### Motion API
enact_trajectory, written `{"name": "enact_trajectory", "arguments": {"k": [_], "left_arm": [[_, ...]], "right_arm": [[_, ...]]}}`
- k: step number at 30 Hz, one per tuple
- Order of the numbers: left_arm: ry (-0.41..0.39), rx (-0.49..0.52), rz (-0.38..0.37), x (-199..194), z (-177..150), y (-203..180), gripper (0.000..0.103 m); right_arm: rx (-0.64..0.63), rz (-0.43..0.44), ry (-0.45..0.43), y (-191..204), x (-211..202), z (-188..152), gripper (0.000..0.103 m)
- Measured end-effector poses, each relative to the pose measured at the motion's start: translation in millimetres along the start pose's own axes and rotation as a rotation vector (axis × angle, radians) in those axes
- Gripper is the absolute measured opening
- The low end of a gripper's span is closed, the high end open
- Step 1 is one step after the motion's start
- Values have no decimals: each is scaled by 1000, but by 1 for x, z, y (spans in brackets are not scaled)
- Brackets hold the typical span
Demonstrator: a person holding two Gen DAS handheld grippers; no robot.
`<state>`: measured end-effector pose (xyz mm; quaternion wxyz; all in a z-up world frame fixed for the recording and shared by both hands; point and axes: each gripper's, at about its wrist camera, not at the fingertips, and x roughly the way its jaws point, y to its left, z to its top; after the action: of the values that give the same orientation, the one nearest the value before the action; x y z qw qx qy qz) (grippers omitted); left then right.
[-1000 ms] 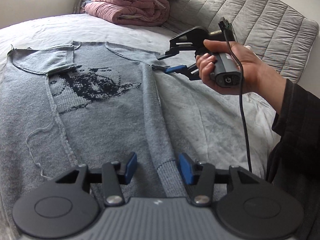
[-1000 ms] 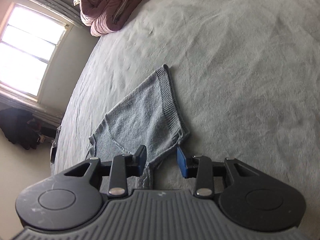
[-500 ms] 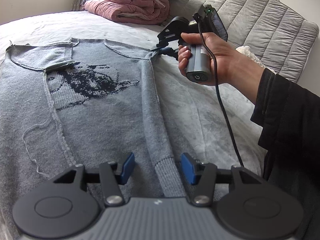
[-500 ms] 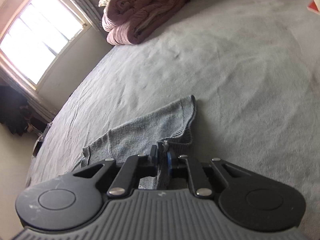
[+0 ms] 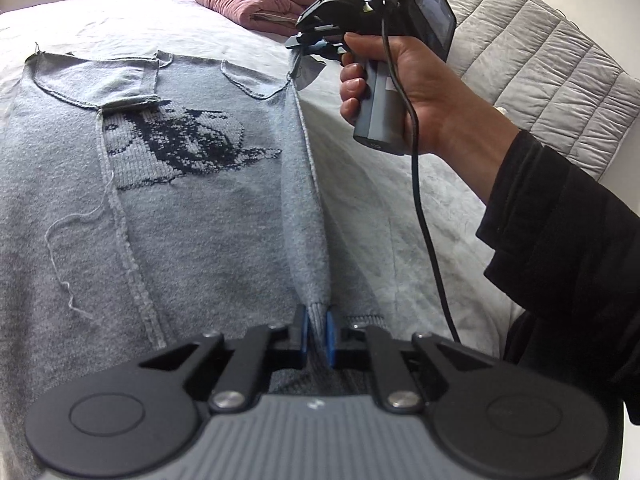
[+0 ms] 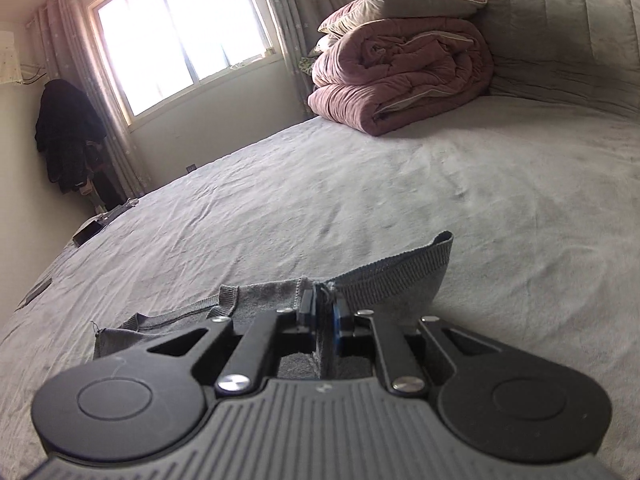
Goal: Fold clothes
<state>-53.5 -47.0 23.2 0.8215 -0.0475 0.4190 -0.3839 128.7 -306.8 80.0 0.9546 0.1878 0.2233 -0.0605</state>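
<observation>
A grey knit sweater (image 5: 192, 216) with a dark pattern lies spread, inside out, on the bed. My left gripper (image 5: 317, 336) is shut on the ribbed cuff of its right sleeve (image 5: 304, 208), which runs taut toward the shoulder. My right gripper (image 5: 316, 42) is shut on the sweater's shoulder and lifts it a little off the bed. In the right wrist view the right gripper (image 6: 325, 314) pinches the fabric beside the ribbed neckline (image 6: 400, 270).
The grey bedsheet (image 6: 400, 184) spreads all round. A folded pink duvet (image 6: 400, 76) with a pillow sits at the bed's far end by the quilted headboard (image 5: 540, 64). A window (image 6: 180, 36) and hung dark clothes (image 6: 66, 132) lie beyond.
My left gripper has closed on the sleeve cuff. My right gripper closed on the shoulder and raised it, so the sleeve now stretches between the two.
</observation>
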Motion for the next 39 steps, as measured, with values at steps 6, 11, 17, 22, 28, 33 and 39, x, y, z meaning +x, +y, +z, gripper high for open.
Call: {"name": "enact_trajectory", "arguments": {"k": [6, 11, 17, 22, 28, 33, 39], "left_arm": [[43, -75, -25, 4, -5, 11, 14], [27, -79, -50, 4, -3, 10, 49], [16, -61, 8, 8, -4, 7, 17], [15, -135, 1, 0, -4, 9, 5], [-2, -155, -19, -15, -14, 1, 5], [10, -174, -6, -16, -19, 9, 5], [15, -166, 15, -16, -21, 10, 5]], "right_arm": [[-106, 94, 18, 32, 0, 0, 11], [-205, 142, 51, 63, 5, -8, 11], [-298, 173, 64, 92, 14, -19, 11], [-317, 170, 60, 100, 20, -21, 11], [-305, 192, 55, 113, 25, -22, 11], [-439, 248, 62, 147, 28, -42, 11], [-557, 283, 99, 168, 31, -62, 4]]}}
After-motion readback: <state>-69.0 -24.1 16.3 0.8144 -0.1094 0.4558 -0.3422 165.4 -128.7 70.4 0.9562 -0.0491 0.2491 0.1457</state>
